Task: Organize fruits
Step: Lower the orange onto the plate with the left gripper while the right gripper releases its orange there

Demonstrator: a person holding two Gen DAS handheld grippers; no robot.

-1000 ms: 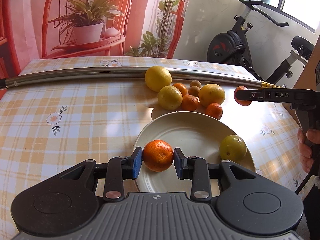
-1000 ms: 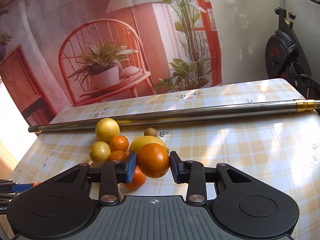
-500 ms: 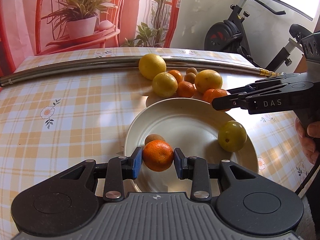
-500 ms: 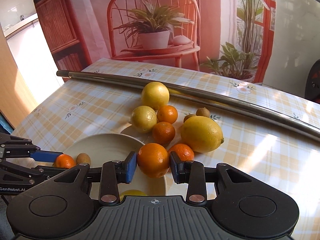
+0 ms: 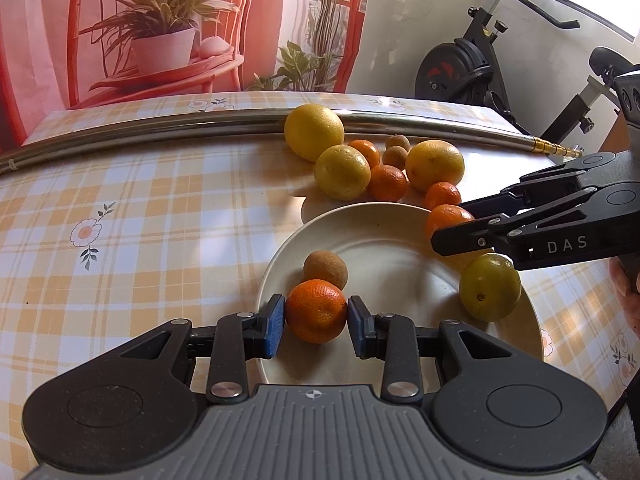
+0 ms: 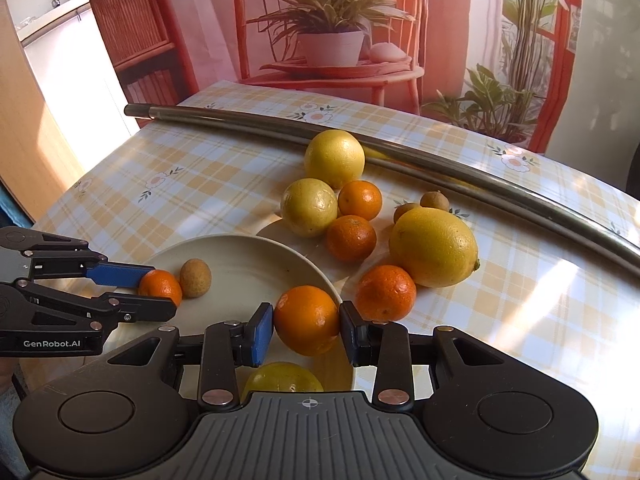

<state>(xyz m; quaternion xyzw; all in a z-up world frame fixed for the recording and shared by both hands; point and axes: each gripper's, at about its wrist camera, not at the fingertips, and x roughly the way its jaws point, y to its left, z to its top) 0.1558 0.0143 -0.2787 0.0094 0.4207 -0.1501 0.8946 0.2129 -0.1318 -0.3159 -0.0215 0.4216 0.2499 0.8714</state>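
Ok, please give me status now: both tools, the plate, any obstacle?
Left tool shut on small orange, low over plate. Right tool shut on orange, above plate rim. Brown fruit touches the small orange; green fruit below right tool.

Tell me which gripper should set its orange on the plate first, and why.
Left, probably. The left gripper holds its orange low over the plate, beside the small brown fruit. The right gripper holds its orange out at the plate's rim.
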